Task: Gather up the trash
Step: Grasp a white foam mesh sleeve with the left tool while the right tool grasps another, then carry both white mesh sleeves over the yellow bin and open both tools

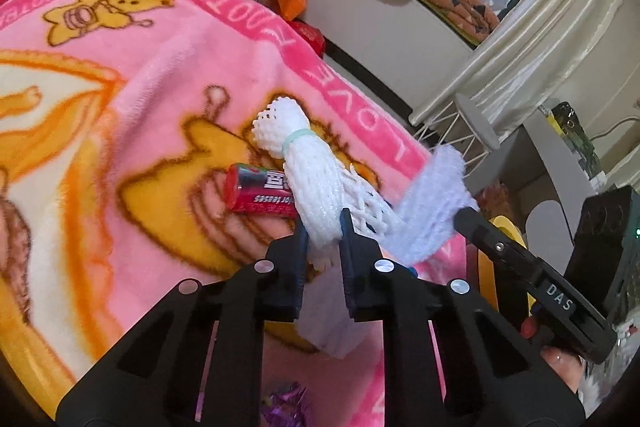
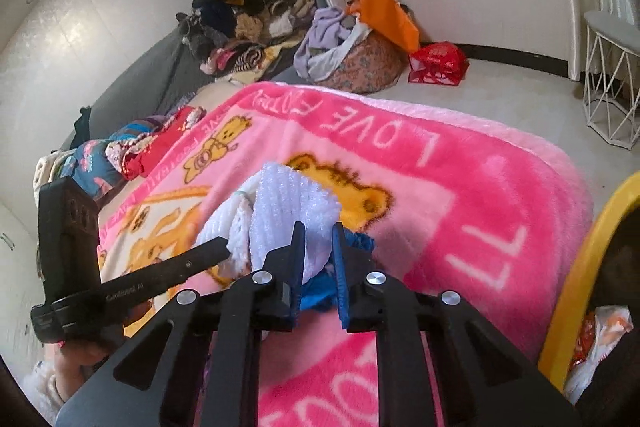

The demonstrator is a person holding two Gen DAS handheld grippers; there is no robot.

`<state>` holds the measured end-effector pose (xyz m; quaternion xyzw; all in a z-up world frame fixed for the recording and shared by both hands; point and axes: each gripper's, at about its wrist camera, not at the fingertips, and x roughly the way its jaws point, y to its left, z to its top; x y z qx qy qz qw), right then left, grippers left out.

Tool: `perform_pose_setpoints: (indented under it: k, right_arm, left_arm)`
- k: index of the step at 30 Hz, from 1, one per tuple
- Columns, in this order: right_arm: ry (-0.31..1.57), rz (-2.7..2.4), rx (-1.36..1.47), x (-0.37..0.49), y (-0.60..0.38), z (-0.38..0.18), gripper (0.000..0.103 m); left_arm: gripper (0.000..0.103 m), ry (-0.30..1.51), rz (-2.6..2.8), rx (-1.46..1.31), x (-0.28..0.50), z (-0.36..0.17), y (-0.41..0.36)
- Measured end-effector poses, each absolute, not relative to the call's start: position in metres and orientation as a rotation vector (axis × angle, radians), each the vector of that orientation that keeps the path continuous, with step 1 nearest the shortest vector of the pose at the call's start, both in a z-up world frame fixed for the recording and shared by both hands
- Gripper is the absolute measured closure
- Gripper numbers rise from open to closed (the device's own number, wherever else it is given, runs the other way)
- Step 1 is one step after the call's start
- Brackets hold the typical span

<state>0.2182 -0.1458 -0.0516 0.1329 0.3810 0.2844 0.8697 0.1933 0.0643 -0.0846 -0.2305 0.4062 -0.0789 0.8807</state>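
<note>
Nearest the left wrist camera, the left tongs (image 1: 325, 227) are clamped on the frayed end of a white foam net bundle (image 1: 304, 163), a rolled fruit-wrap sleeve cinched with a pale green band. It lies on the pink blanket (image 1: 160, 75) spread over the bed, and the grip at its loose tail rather than its thick middle probably suits the narrow jaws. Just beside it, the right tongs (image 2: 316, 231) are pinched tight on a second piece of white foam sheet (image 2: 288, 203) with a scrap of blue wrapper (image 2: 356, 243) bunched at the jaw — both pieces of trash look taken at once, one per hand.

Touching the net bundle on its far side lies a red candy tube (image 1: 256, 195), still loose on the blanket (likely next to go). A crumple of purple foil (image 1: 284, 403) shows at the bottom edge under the left tongs.

At the right, past the blanket's edge, the yellow bin (image 2: 592, 227) rim curves up with wrappers already inside — the likely drop point, with nothing between it and the right tongs.

Farther off: a red bag (image 2: 438, 63) and an orange bag (image 2: 384, 15) on the floor, a white wire stool (image 2: 612, 87), heaps of clothes.
</note>
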Motion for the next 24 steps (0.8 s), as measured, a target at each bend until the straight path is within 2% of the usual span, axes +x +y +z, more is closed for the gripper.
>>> perform_pose_setpoints:
  k: [24]
  right_arm:
    - [0.662, 0.509, 0.235, 0.152, -0.178, -0.006, 0.09]
  left_arm:
    - [0.093, 0.696, -0.172, -0.422, 0.137, -0.031, 0.067]
